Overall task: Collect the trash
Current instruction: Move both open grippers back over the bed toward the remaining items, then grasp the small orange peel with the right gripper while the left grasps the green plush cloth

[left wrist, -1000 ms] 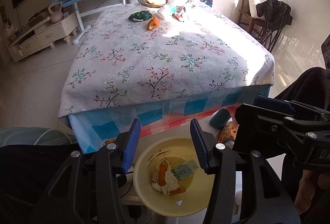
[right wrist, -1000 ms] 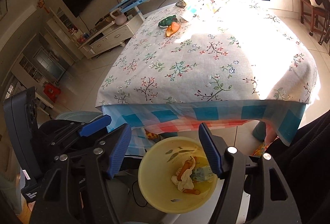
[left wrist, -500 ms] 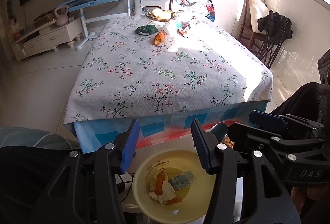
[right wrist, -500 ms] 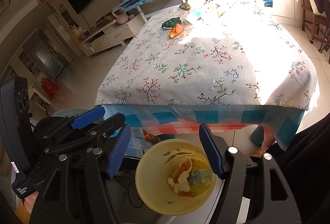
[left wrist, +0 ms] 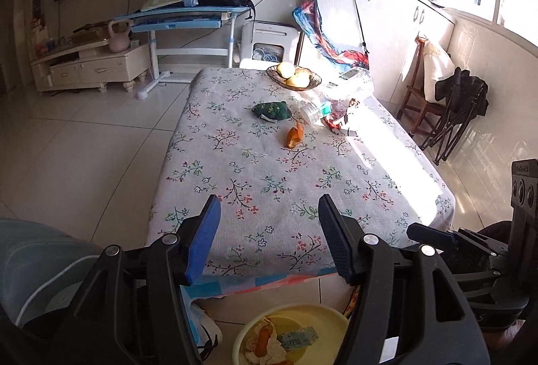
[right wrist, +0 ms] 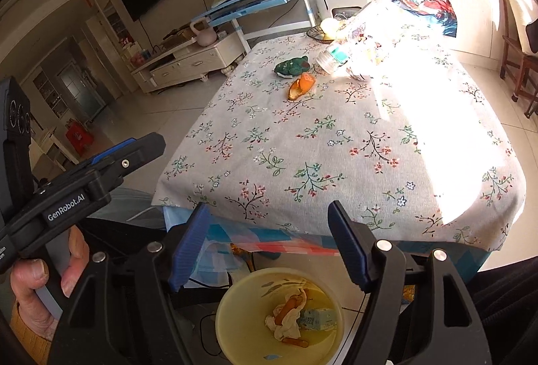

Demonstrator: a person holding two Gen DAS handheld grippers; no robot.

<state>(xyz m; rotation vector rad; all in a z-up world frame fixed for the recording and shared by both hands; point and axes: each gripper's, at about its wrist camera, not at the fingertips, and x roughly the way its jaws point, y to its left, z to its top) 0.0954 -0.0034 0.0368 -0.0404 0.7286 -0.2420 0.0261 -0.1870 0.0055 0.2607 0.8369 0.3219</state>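
Note:
Down on the floor, in front of the table, stands a yellow bin [left wrist: 296, 314] [right wrist: 242, 297] with peel, tissue and a small green carton in it. At the far end of the floral tablecloth [left wrist: 269, 183] [right wrist: 336, 143] lie an orange peel [left wrist: 295, 137] [right wrist: 301, 85], a green crumpled wrapper [left wrist: 271, 111] [right wrist: 292, 67], a clear plastic bottle [left wrist: 312, 111] [right wrist: 333, 57] and a red-white wrapper [left wrist: 339, 122]. My left gripper [left wrist: 269, 207] hangs over the table's near edge, jaws opening, nothing between them. My right gripper [right wrist: 269, 208] hovers beside it, jaws opening too, also bare.
A fruit bowl [left wrist: 293, 77] sits at the table's far end. A wooden chair and a folded black chair [left wrist: 460, 109] stand at the right. A blue desk [left wrist: 188, 18] with a backpack and a TV cabinet [left wrist: 90, 69] line the back wall. A grey-blue seat [left wrist: 33, 257] lies at lower left.
Both grippers have risen from right over the yellow bin to the table's near edge. The bin has slid to the bottom of both views. The left jaws stand wider apart.

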